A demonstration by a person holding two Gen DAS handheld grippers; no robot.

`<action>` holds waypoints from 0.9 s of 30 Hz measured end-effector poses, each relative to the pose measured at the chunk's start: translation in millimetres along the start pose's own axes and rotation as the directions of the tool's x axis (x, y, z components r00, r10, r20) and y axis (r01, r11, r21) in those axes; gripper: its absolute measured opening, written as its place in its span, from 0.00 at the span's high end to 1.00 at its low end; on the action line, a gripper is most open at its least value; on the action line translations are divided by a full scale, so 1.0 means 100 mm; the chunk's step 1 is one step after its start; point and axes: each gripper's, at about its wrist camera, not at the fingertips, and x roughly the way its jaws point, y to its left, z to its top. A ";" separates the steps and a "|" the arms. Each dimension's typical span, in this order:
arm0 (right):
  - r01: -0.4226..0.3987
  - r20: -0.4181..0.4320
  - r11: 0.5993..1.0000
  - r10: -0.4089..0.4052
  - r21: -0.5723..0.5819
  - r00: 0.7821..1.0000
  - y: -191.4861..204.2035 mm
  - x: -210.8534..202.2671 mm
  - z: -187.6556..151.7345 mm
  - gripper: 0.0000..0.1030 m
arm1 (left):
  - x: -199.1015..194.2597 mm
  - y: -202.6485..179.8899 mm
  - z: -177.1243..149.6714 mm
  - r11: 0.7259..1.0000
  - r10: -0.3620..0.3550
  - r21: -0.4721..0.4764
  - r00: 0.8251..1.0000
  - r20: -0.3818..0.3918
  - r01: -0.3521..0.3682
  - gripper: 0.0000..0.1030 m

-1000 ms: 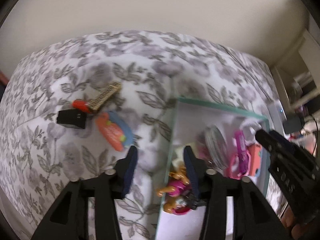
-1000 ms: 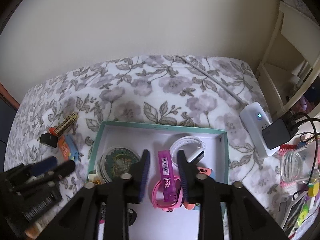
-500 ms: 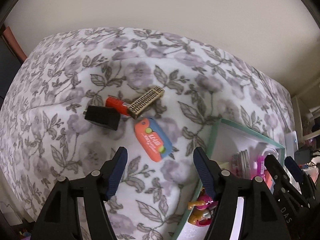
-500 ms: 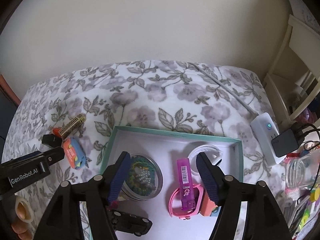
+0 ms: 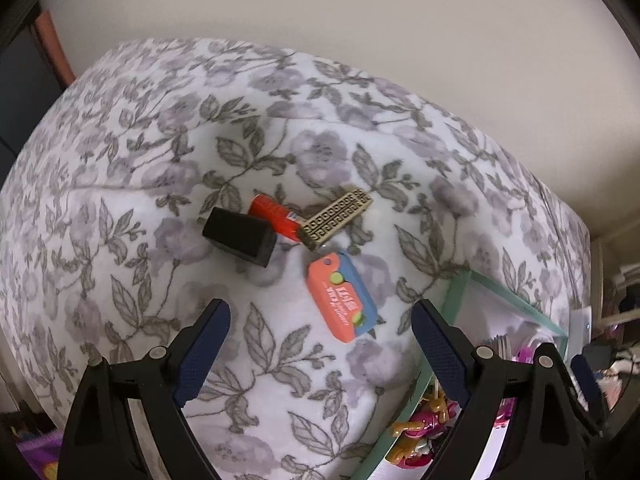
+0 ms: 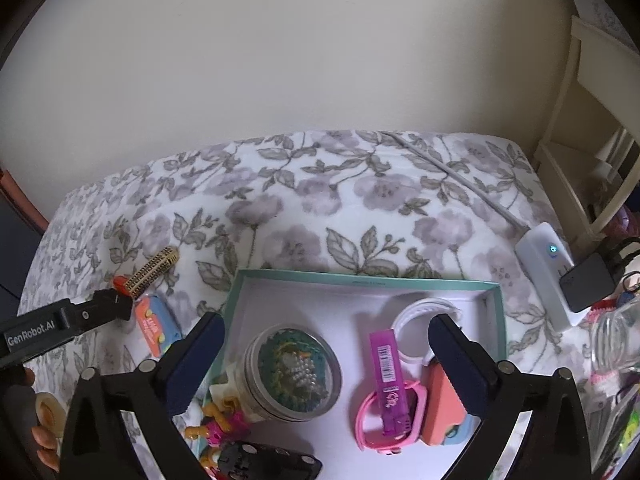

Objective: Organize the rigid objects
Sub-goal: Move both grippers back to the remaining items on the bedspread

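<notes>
On the floral cloth lie an orange-and-blue case (image 5: 341,297), a black block (image 5: 240,237), a red tube (image 5: 275,217) and a gold patterned bar (image 5: 337,217). My left gripper (image 5: 320,350) is open and empty, just in front of the case. A teal-rimmed white tray (image 6: 360,276) holds a round tin (image 6: 294,372), a purple item (image 6: 388,376), a pink watch (image 6: 376,420), a white band (image 6: 420,312), an orange case (image 6: 442,408) and a toy figure (image 6: 220,428). My right gripper (image 6: 326,364) is open and empty above the tray.
A white power strip (image 6: 544,264) with a black plug (image 6: 588,280) and a cable lies right of the tray. A clear jar (image 6: 616,340) and clutter sit at the far right. A white chair (image 6: 592,120) stands behind. A tape roll (image 6: 48,412) lies lower left.
My left gripper opened and swung left from the tray's edge to the loose items on the cloth. My right gripper opened, let go of the purple item and drew back.
</notes>
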 end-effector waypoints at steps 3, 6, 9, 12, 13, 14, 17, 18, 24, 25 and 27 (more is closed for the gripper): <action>-0.043 0.015 0.999 0.043 0.026 0.999 0.02 0.03 0.00 0.00 | -0.01 0.11 0.04 0.999 -0.004 -0.035 1.000 0.000 0.004 0.10; -0.062 0.039 0.998 0.062 0.009 0.997 0.08 0.03 0.00 0.00 | -0.02 0.20 0.08 0.998 -0.008 -0.066 1.000 0.003 0.008 0.10; -0.054 0.062 0.998 0.055 -0.007 0.997 0.16 0.04 -0.01 0.00 | -0.02 0.30 0.12 0.996 -0.012 -0.094 1.000 0.003 0.012 0.10; -0.060 0.067 0.998 0.060 -0.004 0.996 0.19 0.06 -0.01 0.00 | -0.02 0.38 0.15 0.993 -0.015 -0.117 1.000 0.004 0.015 0.10; -0.062 0.068 0.998 0.062 -0.004 0.996 0.21 0.07 -0.01 0.00 | -0.02 0.41 0.16 0.992 -0.012 -0.123 1.000 0.007 0.013 0.10; -0.065 0.070 0.998 0.065 -0.001 0.995 0.23 0.07 -0.02 0.00 | -0.03 0.44 0.17 0.992 -0.008 -0.127 1.000 0.009 0.009 0.10; -0.062 0.065 0.998 0.061 0.005 0.996 0.31 0.07 -0.03 0.00 | -0.03 0.53 0.21 0.990 0.008 -0.142 1.000 0.019 -0.005 0.10; -0.063 0.064 0.998 0.063 -0.004 0.996 0.35 0.07 -0.04 0.00 | -0.04 0.57 0.22 0.989 0.014 -0.146 1.000 0.022 -0.010 0.10; -0.114 0.055 0.992 0.117 -0.061 0.992 0.67 0.09 -0.08 0.00 | -0.09 0.86 0.32 0.983 0.054 -0.181 0.997 0.051 -0.044 0.10; -0.124 0.050 0.990 0.128 -0.071 0.991 0.72 0.11 -0.09 0.00 | -0.11 0.92 0.33 0.981 0.065 -0.188 0.996 0.058 -0.053 0.10; -0.133 0.040 0.987 0.137 -0.089 0.990 0.83 0.14 -0.10 0.00 | -0.12 1.03 0.36 0.977 0.084 -0.202 0.994 0.068 -0.069 0.10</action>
